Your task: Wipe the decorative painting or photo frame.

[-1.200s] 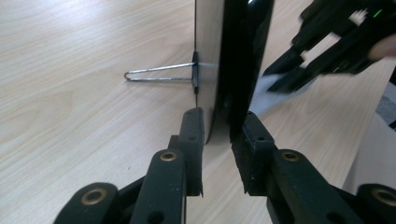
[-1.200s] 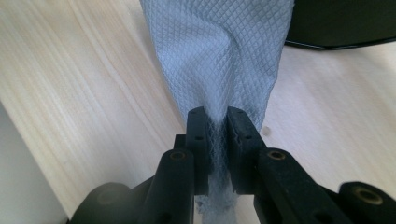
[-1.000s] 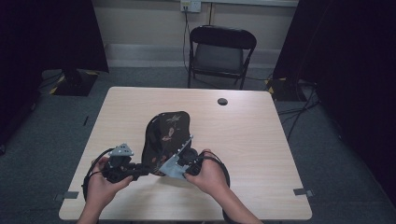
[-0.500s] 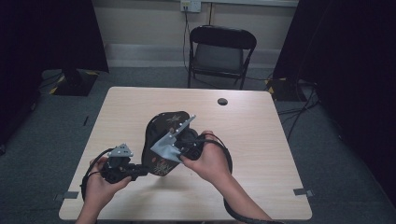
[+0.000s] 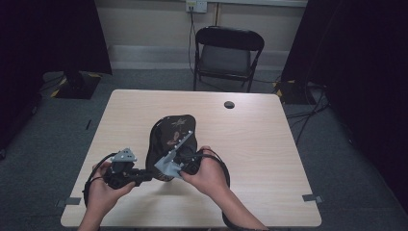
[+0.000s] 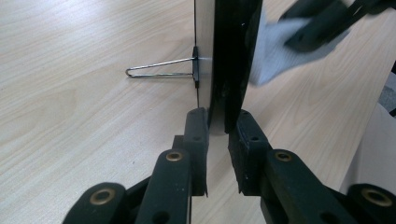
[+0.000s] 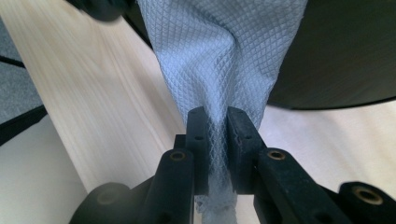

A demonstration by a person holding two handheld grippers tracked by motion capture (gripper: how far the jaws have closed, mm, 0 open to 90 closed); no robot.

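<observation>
Mirror (image 5: 169, 137): upright at counter (image 5: 269, 144) centre, edge gripped by left tongs (image 6: 218, 122); right tongs (image 7: 216, 122) at 3 o'clock pinch cloth (image 7: 219, 56); wiping apparently underway, unfinished.

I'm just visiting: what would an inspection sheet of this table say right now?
Surface: pale wood table, bare apart from the work at its near side.
Job's things: dark oval mirror with a wire stand; pale blue cloth against its face.
Clutter: small dark round spot near the far edge.
Grippers: left tongs shut on the mirror's edge; right tongs shut on the cloth.
Cables: black loops trail from the handheld tools; more lie on the floor.
Surroundings: black folding chair, wall socket, dark curtains, grey carpet.
</observation>
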